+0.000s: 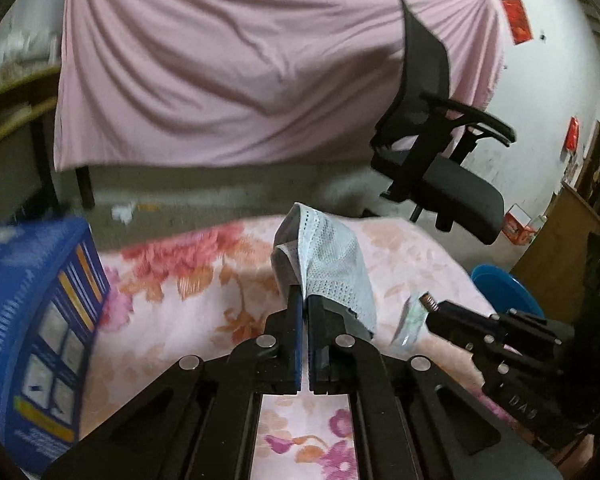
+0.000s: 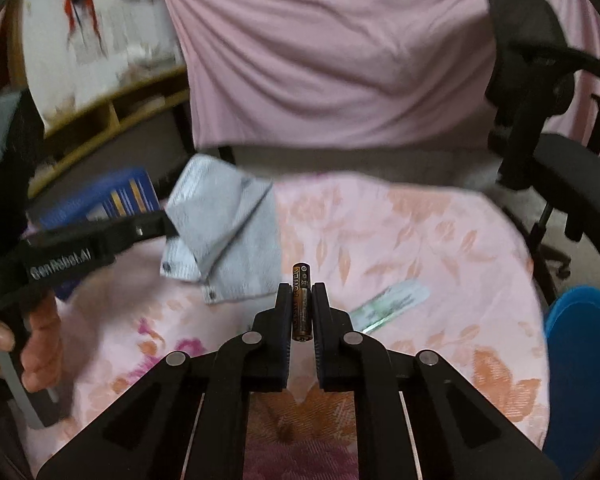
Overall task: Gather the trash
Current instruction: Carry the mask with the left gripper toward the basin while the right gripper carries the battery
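Note:
My left gripper (image 1: 303,298) is shut on a pale blue face mask (image 1: 332,264), which drapes over its fingertips above the floral cloth (image 1: 188,312). The same face mask (image 2: 224,236) hangs from the left gripper (image 2: 168,224) in the right wrist view, where a hand (image 2: 40,344) holds that tool. My right gripper (image 2: 302,292) is shut on a small black-and-gold battery (image 2: 302,304), held upright between its fingers. The left wrist view shows the right gripper (image 1: 430,306) at the right with the battery tip (image 1: 427,302). A flat clear-green wrapper (image 2: 392,304) lies on the cloth; the wrapper (image 1: 410,320) sits below the right gripper.
A blue box (image 1: 40,336) stands at the cloth's left edge. A blue bin (image 2: 580,372) sits low at the right, beside a black office chair (image 1: 440,140). Behind hangs a pink sheet (image 1: 240,72), with a wooden shelf (image 2: 112,112) at the left.

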